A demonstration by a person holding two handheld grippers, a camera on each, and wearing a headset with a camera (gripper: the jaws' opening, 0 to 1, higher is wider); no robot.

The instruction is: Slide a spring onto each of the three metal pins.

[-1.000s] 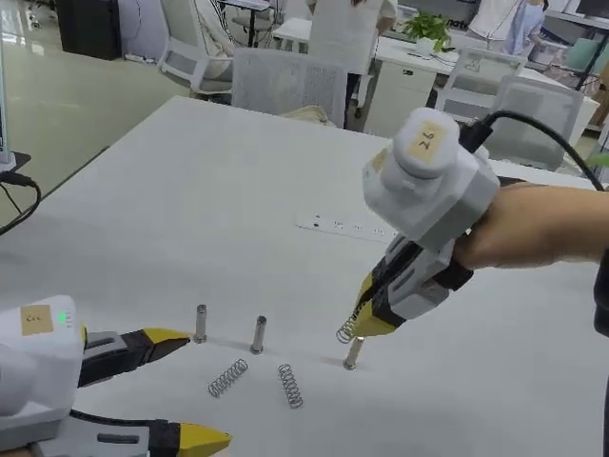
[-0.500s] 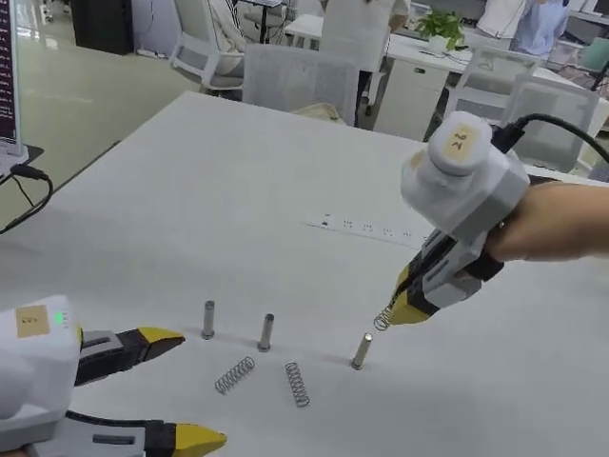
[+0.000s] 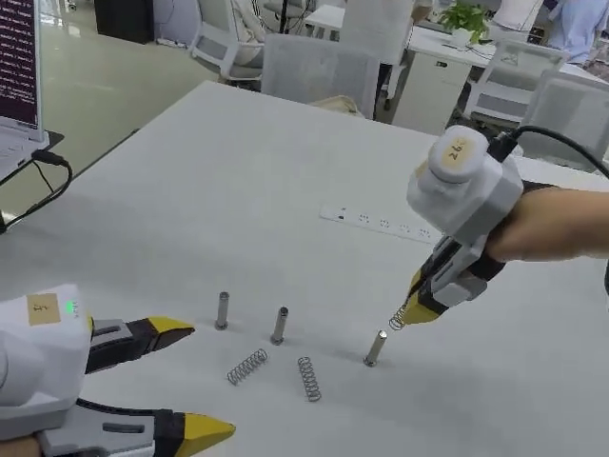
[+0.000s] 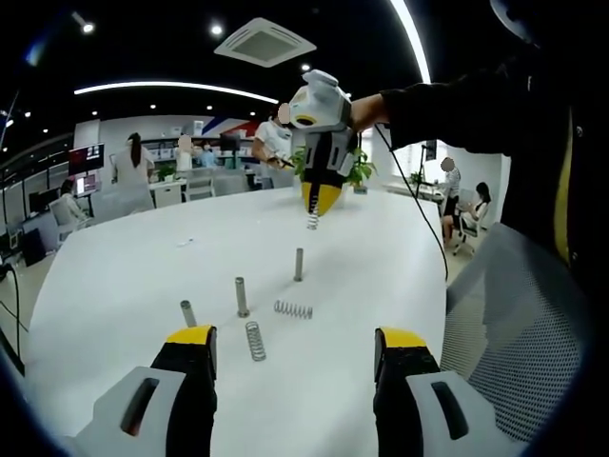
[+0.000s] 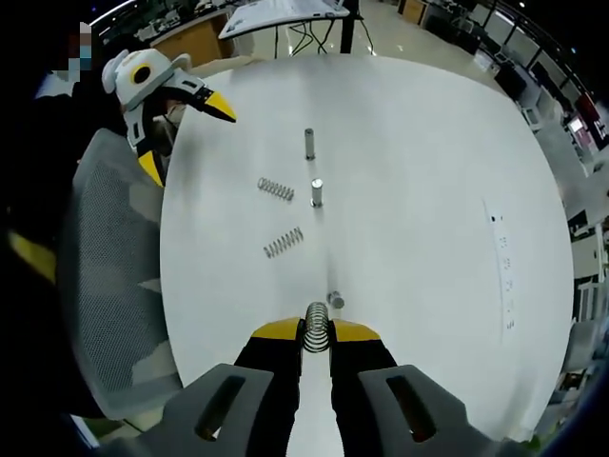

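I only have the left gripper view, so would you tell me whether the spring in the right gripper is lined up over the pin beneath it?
Observer: Not quite. In the right gripper view, the top of the pin sits just to the right of the spring, outside its coil.
Operator: Thank you. How is the spring being held?
Observer: The right gripper has both jaws shut on the spring's sides, and the coil's end pokes out a little past the tips.
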